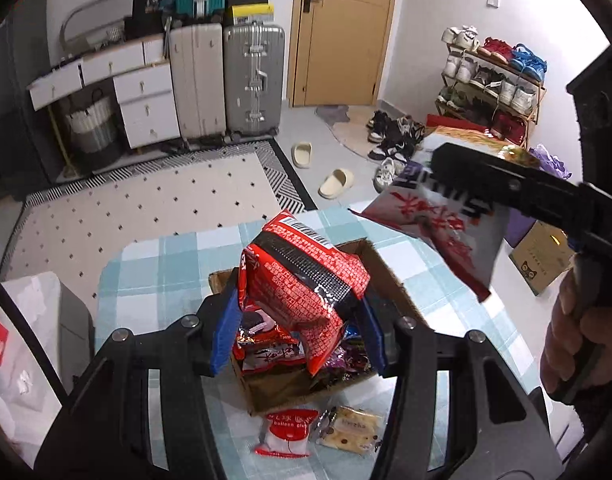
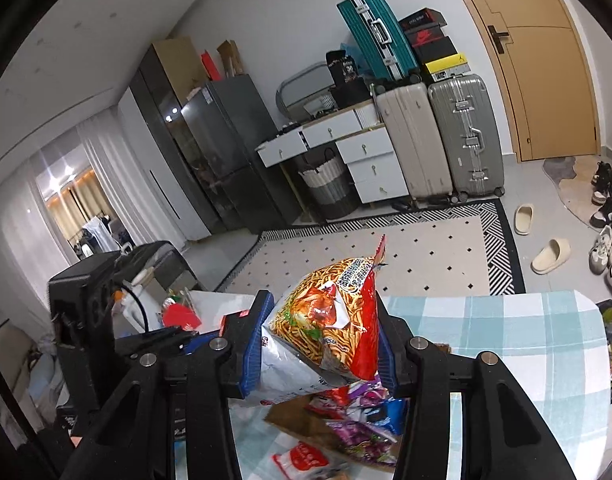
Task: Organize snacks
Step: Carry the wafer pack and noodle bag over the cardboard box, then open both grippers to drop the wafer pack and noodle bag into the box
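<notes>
**Trainee:** What have I got in hand here?

**Me:** Two bags at once. My left gripper point(image 1: 298, 316) is pinching the red noodle pack point(image 1: 306, 280) by its sides, held just above the cardboard box point(image 1: 386, 268), which sits near the middle of the tabletop point(image 1: 146, 264). My right gripper point(image 2: 320, 344) is clamped on the silver crab-stick bag point(image 2: 326, 320), up in the air over the tabletop's right edge, well apart from the box.

**Trainee:** So which goes first?

**Me:** I'd judge the red pack, since it is already over the opening. The box looks nearly full of wrappers, so I'd lower it flat onto the pile rather than end-on, and only spread the fingers once it rests on something. Released high, a puffy bag may slide off.

**Trainee:** And the other one?

**Me:** I'd keep it off to the side until the left gripper is out of the way; the two tools could collide over so small an opening. The balloon-glue packet point(image 1: 286, 432) and the cracker packet point(image 1: 354, 428) lie at the near edge of the tabletop, just in front of the box, not yet put away.
</notes>
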`<state>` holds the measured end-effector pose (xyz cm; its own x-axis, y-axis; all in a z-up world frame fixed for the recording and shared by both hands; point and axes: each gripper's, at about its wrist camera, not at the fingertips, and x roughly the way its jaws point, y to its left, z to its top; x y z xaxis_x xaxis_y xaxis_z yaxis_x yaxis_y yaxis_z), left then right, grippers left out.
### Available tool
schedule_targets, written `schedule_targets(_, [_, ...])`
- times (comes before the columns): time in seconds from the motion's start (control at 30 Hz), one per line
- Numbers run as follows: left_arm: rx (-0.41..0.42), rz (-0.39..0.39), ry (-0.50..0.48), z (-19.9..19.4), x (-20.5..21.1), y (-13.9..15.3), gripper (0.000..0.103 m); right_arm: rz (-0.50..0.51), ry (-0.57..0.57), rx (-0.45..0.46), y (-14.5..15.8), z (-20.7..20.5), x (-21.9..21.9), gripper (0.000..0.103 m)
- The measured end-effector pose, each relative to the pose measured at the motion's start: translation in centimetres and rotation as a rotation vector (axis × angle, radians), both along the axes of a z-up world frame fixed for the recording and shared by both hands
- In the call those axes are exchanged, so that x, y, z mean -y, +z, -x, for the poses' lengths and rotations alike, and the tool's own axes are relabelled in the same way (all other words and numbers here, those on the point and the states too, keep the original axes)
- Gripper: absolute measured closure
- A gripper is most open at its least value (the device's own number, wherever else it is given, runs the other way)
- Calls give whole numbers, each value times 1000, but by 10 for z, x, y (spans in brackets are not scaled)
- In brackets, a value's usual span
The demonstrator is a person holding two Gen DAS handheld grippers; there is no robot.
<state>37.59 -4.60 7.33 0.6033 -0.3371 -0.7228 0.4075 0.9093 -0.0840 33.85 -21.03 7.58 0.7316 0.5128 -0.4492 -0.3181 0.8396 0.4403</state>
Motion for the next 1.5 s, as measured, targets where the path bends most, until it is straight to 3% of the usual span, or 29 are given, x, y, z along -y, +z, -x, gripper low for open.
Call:
schedule_targets(0.23, [-75,14,2,-35,0,-48,54,40,1,-57,-36,-29,-3,57])
schedule_targets(0.47, [-110,-40,-50,-54,9,-96,53,78,-17,-121,-73,-44,-3,57])
schedule_targets(0.67, [-137,-48,-67,-60,11,-118,53,151,-18,-197,-109,-54,-13,57])
schedule_targets(0.8, [-147,-51,-68,-65,10,-129,52,211,-21,-183,-114,-55,-21,56])
schedule_targets(1.1, [-147,-67,-85,-67,11,-135,47,251,-65,-140,-106,-50,-26,50])
schedule_targets(1.33, [-108,-43,-64,-48,0,-116,42,232,-56,-124,-93,-36,-23,49])
schedule_targets(1.5, [-71,-28,-34,-23,-12,-96,37,211,-48,-84,-72,-12,-22,38])
